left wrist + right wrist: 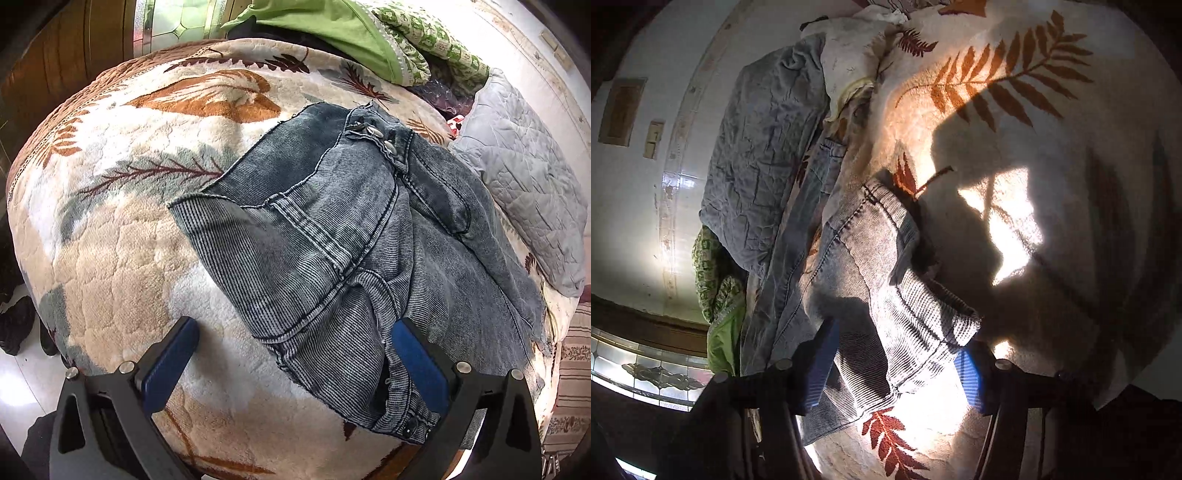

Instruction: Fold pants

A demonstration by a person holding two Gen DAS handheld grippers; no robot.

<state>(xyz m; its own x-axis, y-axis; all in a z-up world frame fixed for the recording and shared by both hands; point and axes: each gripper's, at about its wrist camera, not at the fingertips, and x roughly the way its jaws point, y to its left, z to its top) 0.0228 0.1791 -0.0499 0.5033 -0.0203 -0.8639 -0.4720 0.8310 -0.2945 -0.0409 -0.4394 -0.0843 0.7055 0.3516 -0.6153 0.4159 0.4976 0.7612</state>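
In the left wrist view, the faded grey-blue ribbed denim pants [343, 251] lay folded in a thick bundle on the bed's plush cream blanket with rust and grey fern leaves [122, 258], toward the right half of the bed. 2 metal buttons showed near the bundle's far edge and a dark snap at its near corner. The left hand-held gripper [295, 369] sat at the bottom of the view with its 2 blue-padded fingers [168, 363] standing wide apart; the left pad was over bare blanket and the right pad lay against the near edge of the pants, with nothing pinched between them. Beyond the pants lay a pale grey quilted cover [517, 177], and at the far end a bright green cloth [325, 26] beside a green-and-white patterned fabric [424, 40]. In the right wrist view, the same pants [871, 266] reached from the bottom centre up toward the grey quilted cover [764, 158], partly in sunlight and partly under a dark shadow thrown across the blanket [1015, 92]. The right hand-held gripper [894, 369] had its blue pads about half apart, with a folded edge of the pants lying between them; whether the pads actually pressed on the denim could not be told.
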